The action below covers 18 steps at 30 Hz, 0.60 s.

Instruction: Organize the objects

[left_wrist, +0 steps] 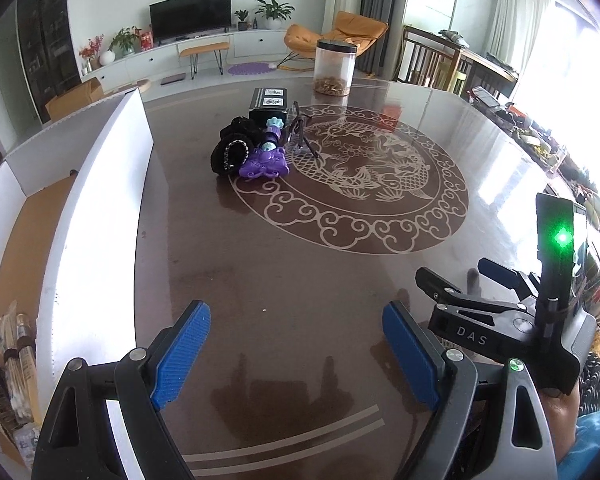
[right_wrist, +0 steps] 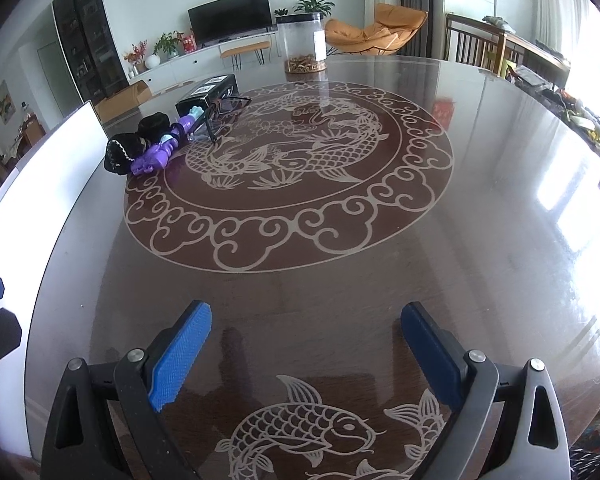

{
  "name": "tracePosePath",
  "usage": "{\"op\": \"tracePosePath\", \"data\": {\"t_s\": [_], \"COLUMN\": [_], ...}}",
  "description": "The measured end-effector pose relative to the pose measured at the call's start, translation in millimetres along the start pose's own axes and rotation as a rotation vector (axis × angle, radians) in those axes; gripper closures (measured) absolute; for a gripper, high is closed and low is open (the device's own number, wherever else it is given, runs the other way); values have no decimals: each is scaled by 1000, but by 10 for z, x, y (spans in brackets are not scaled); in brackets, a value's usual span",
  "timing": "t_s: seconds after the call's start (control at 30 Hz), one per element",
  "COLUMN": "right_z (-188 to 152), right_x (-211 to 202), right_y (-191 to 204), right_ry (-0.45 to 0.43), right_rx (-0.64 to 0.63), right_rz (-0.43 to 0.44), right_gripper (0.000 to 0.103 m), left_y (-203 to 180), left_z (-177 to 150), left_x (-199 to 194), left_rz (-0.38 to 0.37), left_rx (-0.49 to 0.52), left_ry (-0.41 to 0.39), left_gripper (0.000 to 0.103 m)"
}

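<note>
A small pile lies at the far left of the round brown table [left_wrist: 284, 280]: a purple toy [left_wrist: 265, 163] [right_wrist: 156, 156], a black pouch [left_wrist: 232, 148] [right_wrist: 120, 154], a black box [left_wrist: 269, 103] [right_wrist: 208, 94] and dark glasses [left_wrist: 302, 130] [right_wrist: 226, 114]. My left gripper [left_wrist: 296, 350] is open and empty above the near table, well short of the pile. My right gripper [right_wrist: 306, 354] is open and empty, also over the near table; it shows at the right of the left wrist view [left_wrist: 466, 282].
A white-walled cardboard box [left_wrist: 100, 216] [right_wrist: 56, 168] stands along the table's left edge, with packets of sticks [left_wrist: 16, 364] inside. A clear jar [left_wrist: 334, 66] [right_wrist: 304, 42] with brown bits stands at the far side. Clutter lies along the right edge [left_wrist: 540, 144].
</note>
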State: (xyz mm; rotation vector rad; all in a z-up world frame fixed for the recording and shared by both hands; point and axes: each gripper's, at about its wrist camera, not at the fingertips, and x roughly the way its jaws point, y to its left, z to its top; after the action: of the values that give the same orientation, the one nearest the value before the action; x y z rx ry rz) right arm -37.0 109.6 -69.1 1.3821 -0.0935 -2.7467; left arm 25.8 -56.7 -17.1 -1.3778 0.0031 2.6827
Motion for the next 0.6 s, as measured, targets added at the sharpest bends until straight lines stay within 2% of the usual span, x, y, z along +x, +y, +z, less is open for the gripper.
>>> {"op": "tracePosePath", "data": {"t_s": [0.27,0.47,0.6], "right_z": [-6,-6,-6], "right_x": [16,17,30], "right_y": [24,27,62], "right_ry": [7,8,12], "right_rx": [-10,-12,-30], "right_rz": [1,0,-12], "right_gripper": [7,7,6], "left_y": [120,170,221], "left_z": [166,445,691], "left_x": [-3,-14,-22], "left_rz": [-2,-34,-17], "left_rx": [-28,-44,-38], "left_ry": [-3,-3,-30], "left_gripper": [15,15,15]}}
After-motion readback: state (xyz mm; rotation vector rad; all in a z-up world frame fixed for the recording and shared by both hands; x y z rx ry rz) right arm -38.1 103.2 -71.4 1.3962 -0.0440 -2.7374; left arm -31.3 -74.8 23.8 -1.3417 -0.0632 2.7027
